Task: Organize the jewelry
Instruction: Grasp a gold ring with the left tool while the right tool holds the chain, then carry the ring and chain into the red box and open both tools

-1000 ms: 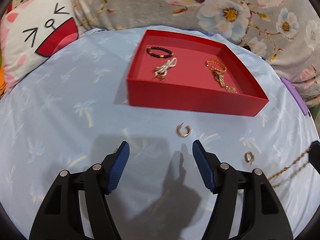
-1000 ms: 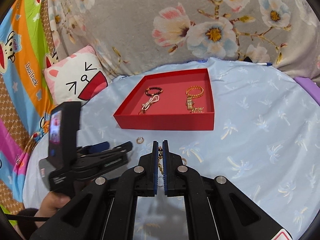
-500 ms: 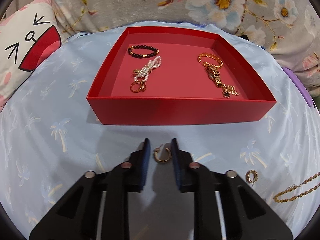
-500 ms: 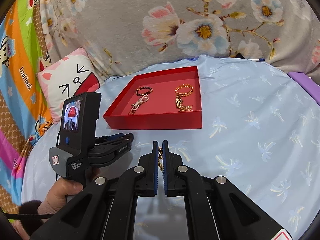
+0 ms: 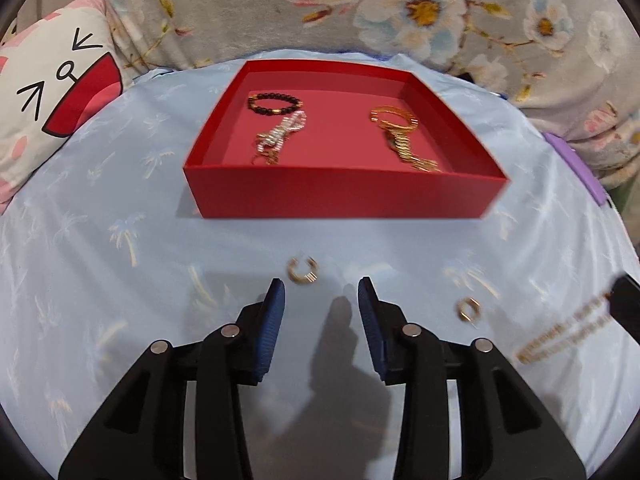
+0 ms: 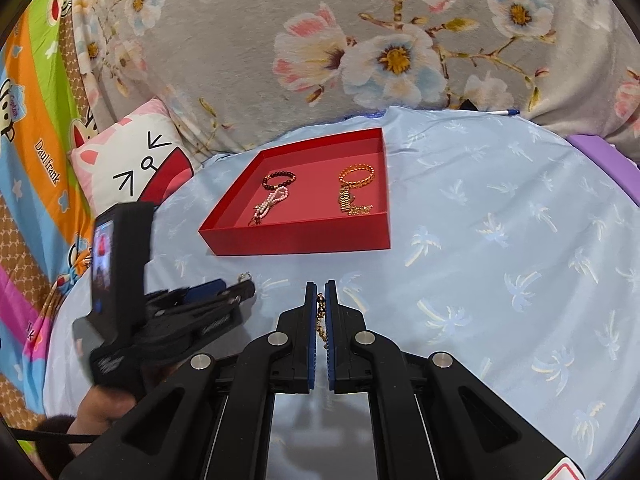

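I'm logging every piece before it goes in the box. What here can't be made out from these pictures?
- Gold chain, right wrist view: mostly hidden between the shut right gripper pads; blurred and cut off by that gripper in the left wrist view.
- Pearl piece, left wrist view: its lower end is hidden behind the red box front wall.

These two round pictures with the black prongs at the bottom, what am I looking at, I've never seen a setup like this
Each picture comes from a camera mounted on a handheld two-finger gripper; a person holds one in each hand. The left gripper has its jaws opening with nothing between them, a gold hoop earring just ahead on the blue sheet, a second earring beside it. The right gripper is shut on a gold chain. The red tray already holds bracelets.
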`<state>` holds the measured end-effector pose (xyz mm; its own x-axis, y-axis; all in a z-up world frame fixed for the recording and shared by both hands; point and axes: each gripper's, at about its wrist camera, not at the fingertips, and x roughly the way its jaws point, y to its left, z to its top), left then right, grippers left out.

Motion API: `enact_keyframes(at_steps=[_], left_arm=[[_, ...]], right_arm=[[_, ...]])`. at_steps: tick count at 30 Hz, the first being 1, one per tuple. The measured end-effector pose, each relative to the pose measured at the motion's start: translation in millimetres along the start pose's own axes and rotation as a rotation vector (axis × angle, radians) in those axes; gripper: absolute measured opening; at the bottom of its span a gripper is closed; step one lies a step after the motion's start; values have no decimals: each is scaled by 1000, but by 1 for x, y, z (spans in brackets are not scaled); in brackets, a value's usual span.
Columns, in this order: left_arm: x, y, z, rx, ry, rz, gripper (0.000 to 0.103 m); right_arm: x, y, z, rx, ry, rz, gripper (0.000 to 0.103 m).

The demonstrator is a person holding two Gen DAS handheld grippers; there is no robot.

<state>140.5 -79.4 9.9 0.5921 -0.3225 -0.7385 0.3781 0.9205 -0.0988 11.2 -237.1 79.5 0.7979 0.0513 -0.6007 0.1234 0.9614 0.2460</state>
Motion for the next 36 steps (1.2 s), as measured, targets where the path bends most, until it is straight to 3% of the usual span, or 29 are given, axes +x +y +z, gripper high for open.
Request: enact_keyframes(at_steps=[6,12,13,15,17,22,30,36], left_arm=[[-14,-36,-27,41,39,-66,38],[-5,-55,-34,73,45,-24,37],[-5,-55,-34,71,43,-20,35],[-6,-54,-36,70,40,-23,17],[-7,-51,-37,63,43,-37,6],[-14,-47,-39,63,23,-42,5],[-46,-21,-20,16,-32,-57,5],[-74,5,28,20,-85,-38,5]], right_arm=[[-10,-8,-7,22,-2,-16,3],[-13,-10,-11,22,7,-17,3],[-13,-10,-11,21,8,-15,3],[-12,-9,-11,21,8,-8,3],[-11,-9,-11,22,8,-5,3],[-10,-9,-11,23,7,-5,3],[-14,-5,3,10,-22,18,3],[-19,8,49,-36,-58,66,3]])
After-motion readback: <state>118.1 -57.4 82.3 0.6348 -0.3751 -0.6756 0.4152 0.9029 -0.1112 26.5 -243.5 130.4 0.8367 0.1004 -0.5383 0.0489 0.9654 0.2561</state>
